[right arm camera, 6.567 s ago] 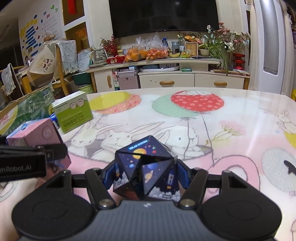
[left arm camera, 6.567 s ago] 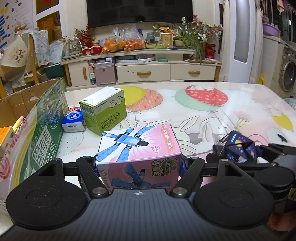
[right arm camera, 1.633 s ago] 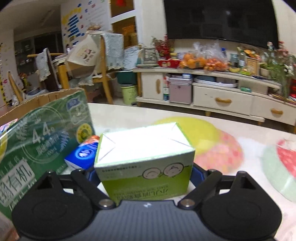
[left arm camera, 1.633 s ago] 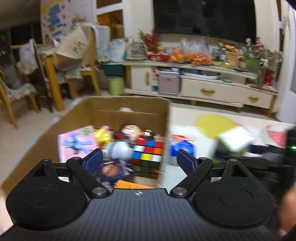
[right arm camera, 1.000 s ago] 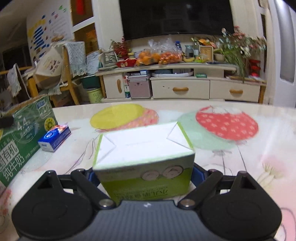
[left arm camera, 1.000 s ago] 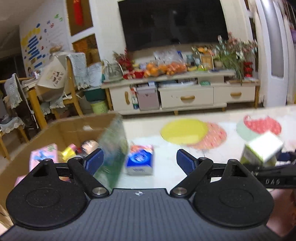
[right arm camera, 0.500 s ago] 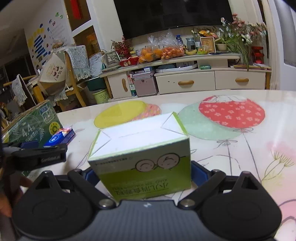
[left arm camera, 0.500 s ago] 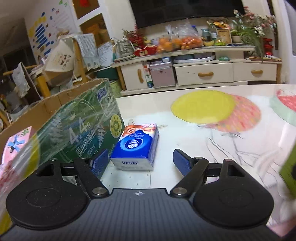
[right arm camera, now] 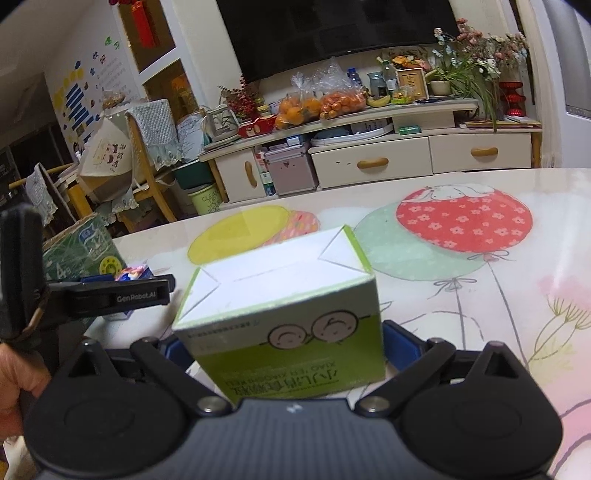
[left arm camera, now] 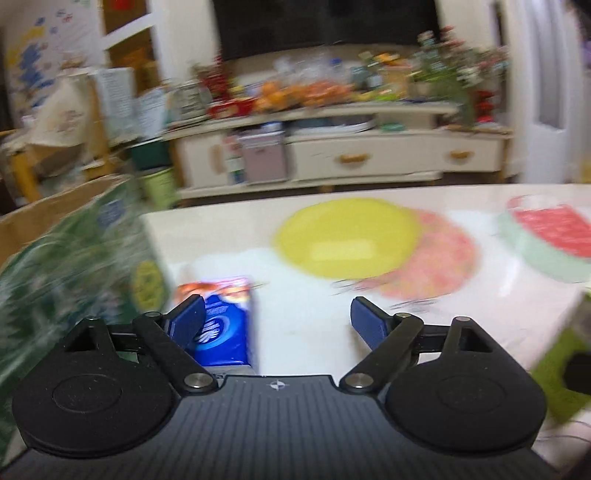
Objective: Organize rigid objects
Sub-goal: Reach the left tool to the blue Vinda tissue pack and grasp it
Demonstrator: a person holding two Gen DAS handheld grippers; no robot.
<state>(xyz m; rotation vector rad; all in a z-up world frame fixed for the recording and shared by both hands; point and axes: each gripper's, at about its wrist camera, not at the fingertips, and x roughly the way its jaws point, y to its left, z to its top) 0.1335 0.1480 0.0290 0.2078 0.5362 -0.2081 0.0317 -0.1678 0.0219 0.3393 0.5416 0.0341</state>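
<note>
Balloon-print table (right arm camera: 461,295) seen in foreground; behind it, drawer cabinet (right arm camera: 424,158) topped with bagged oranges (right arm camera: 317,103); TV (right arm camera: 332,33) mounted above.

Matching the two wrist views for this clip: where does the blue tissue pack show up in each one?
Left wrist: the blue tissue pack lies low and left of centre on the table, just inside the open left tool's left finger.
Right wrist: only a corner shows at mid-left, behind the left tool.
Shared landmark: the yellow balloon print, beyond the pack in both.
</note>
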